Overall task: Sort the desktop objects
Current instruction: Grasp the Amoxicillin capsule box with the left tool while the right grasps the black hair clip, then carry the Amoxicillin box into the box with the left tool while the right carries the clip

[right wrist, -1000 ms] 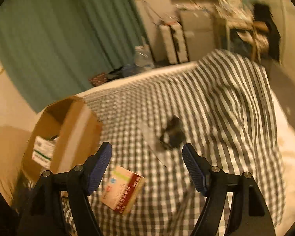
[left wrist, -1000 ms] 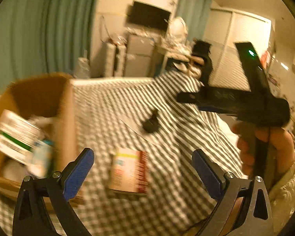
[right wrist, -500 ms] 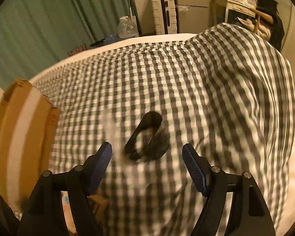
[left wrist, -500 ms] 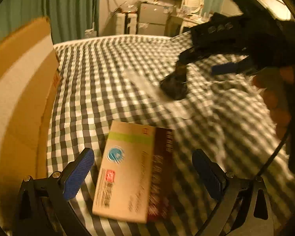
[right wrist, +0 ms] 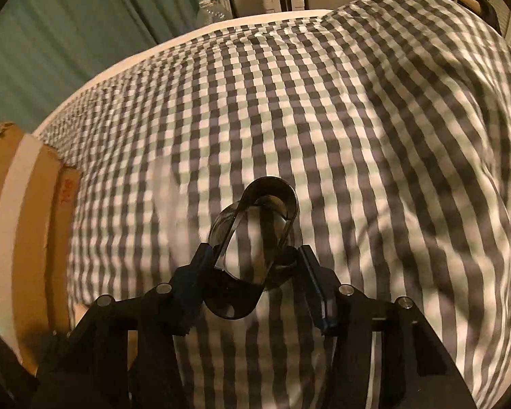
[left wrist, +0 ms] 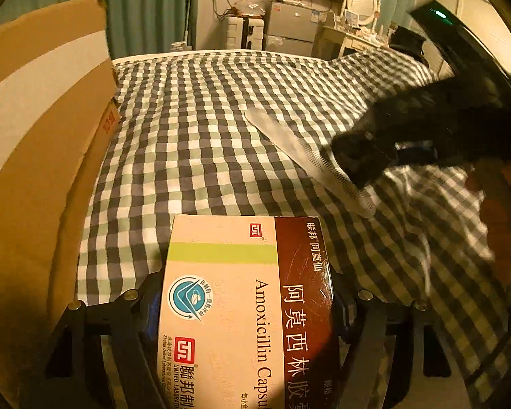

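A beige and maroon medicine box (left wrist: 242, 306) labelled Amoxicillin lies on the checked bedspread (left wrist: 204, 136). My left gripper (left wrist: 247, 303) straddles it, its jaws closing, and both blue pads meet the box's long sides. In the right wrist view a dark loop-shaped object (right wrist: 259, 225) with a clear glassy part sits between the closing jaws of my right gripper (right wrist: 255, 259), a pad against each side. The right gripper (left wrist: 364, 163) also shows at the right of the left wrist view, pointing down at the bed.
An open cardboard box (left wrist: 34, 136) stands at the left, also seen as the cardboard box (right wrist: 17, 221). A clear ruler (left wrist: 299, 153) lies on the bedspread by the right gripper. A hand (left wrist: 500, 231) holds that gripper. Curtains and furniture stand beyond the bed.
Both grippers came down onto the bed. The left one closed in around the medicine box. The right one closed in around the dark loop-shaped object.
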A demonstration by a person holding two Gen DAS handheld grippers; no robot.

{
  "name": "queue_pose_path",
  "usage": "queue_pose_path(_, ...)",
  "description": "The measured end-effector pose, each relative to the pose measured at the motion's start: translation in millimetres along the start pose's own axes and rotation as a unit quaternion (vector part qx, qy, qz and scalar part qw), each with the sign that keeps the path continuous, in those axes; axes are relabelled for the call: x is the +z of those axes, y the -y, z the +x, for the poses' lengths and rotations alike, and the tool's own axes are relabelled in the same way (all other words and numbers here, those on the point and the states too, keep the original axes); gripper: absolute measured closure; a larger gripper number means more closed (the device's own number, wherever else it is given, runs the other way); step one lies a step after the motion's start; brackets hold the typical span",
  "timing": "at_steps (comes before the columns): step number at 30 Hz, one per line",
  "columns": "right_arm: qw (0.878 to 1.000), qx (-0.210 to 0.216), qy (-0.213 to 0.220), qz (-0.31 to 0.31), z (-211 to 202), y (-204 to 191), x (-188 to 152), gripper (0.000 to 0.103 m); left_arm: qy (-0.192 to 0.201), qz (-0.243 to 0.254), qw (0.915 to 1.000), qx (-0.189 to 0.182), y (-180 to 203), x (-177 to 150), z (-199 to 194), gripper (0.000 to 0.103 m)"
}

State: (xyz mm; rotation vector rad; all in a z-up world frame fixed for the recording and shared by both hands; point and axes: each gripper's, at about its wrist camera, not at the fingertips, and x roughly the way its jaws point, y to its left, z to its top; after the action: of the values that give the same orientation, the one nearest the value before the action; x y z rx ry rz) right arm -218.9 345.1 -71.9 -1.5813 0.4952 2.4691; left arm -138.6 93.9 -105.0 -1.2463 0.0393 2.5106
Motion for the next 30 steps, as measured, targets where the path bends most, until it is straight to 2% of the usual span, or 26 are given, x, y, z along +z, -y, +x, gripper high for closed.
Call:
queue_pose_path(7,0.999,0.026,0.025,0.013,-50,-1,-52,0.053,0.016,0.001,0.9998,-0.01,-4,2,-33,0.028)
queue_pose_path(11,0.997,0.026,0.071,-0.001,-86,-17,-78,0.054,0.034,0.0,0.9993,-0.016,-8,5,-60,0.028)
queue_pose_path(16,0.991,0.031,0.127,-0.032,-147,-45,-102,0.055,0.086,0.002,0.9958,-0.03,-7,15,-113,0.028)
queue_pose_path(18,0.987,0.034,0.149,-0.053,-173,-63,-104,0.056,0.121,-0.006,0.9918,-0.04,-12,22,-150,0.028)
queue_pose_path(21,0.98,0.052,0.177,-0.072,-205,-89,-105,0.056,0.163,0.006,0.986,-0.035,-21,32,-194,0.028)
queue_pose_path(24,0.971,0.066,0.205,-0.101,-233,-123,-101,0.056,0.182,-0.004,0.9824,-0.041,-38,46,-220,0.028)
queue_pose_path(26,0.968,0.075,0.212,-0.114,-238,-144,-97,0.056,0.197,-0.009,0.9799,-0.028,-58,51,-235,0.028)
queue_pose_path(30,0.961,0.104,0.217,-0.136,-234,-189,-85,0.056,0.204,-0.026,0.9786,0.011,-100,61,-245,0.028)
